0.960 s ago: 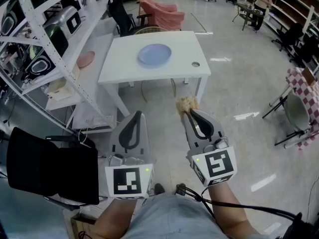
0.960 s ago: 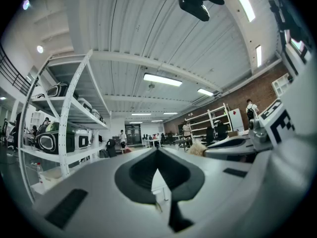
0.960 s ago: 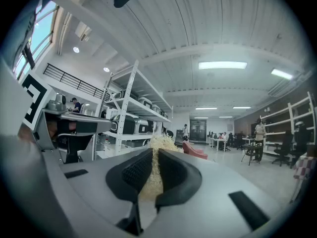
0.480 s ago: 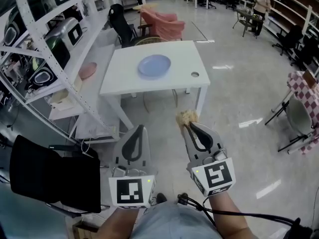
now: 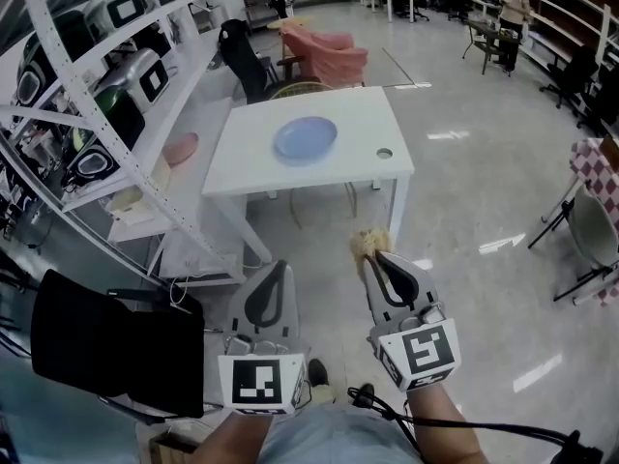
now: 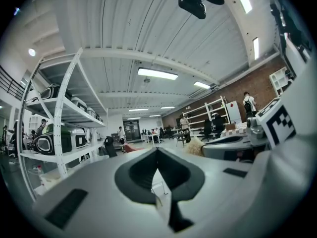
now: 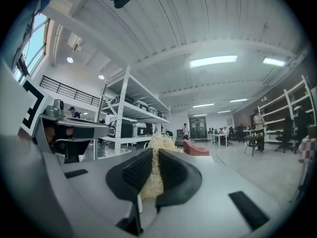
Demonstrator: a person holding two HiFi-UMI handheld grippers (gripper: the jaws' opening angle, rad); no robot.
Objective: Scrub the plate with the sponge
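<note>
Well ahead across the shiny floor, your white desk (image 5: 250,167) carries the blue plate (image 5: 305,137) near its middle. Your right gripper (image 5: 373,252) is clenched on the sponge (image 5: 370,240); your left gripper (image 5: 279,267) is closed on nothing. Approach square, then lower the sponge flat.

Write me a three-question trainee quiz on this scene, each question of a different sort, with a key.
1. True or false: the sponge is touching the plate.
2. What is between the jaws of the left gripper? A) the sponge B) the plate C) nothing
3. Fill in: the plate lies on the white ____.

Key:
1. False. The right gripper holds the sponge over the floor, short of the table.
2. C. Its jaws are together with nothing in them.
3. table
</note>
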